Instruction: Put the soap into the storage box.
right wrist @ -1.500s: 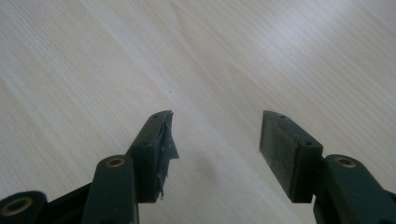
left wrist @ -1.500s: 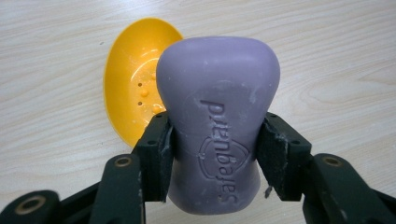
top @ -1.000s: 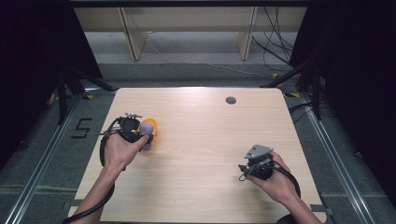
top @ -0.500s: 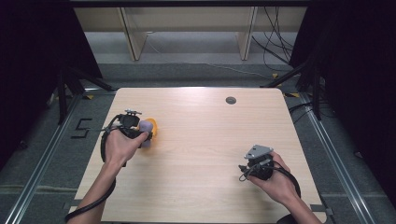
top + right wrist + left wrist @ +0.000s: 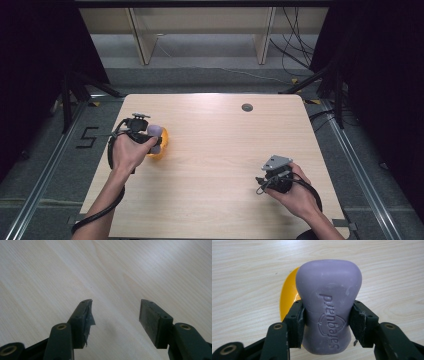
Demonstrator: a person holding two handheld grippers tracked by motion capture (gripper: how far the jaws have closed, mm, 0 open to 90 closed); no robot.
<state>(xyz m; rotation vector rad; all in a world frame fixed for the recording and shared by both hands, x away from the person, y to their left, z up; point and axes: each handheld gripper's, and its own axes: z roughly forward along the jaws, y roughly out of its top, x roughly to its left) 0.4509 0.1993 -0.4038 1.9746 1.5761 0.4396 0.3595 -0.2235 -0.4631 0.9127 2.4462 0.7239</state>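
A purple bar of soap (image 5: pixel 329 307) with embossed lettering is pinched at its waist between the pads of my left gripper (image 5: pixel 327 315). Under and behind the bar lies a yellow dish (image 5: pixel 288 297) on the wooden table (image 5: pixel 215 200). In the high view the left gripper (image 5: pixel 152 141) holds the soap (image 5: pixel 156 132) over the yellow dish (image 5: pixel 163 146) at the table's left. My right gripper (image 5: pixel 262 181) rests low at the table's right front, held by a hand. Its jaws (image 5: pixel 116 307) stand open over bare wood with nothing between them.
A small dark round grommet (image 5: pixel 247 107) sits near the table's far edge. Beyond the table are wooden shelf legs (image 5: pixel 140 40) and loose cables (image 5: pixel 295 45) on the floor. Black stands flank both sides.
The left hand with the soap has shifted only slightly over the yellow dish. The right hand has kept still.
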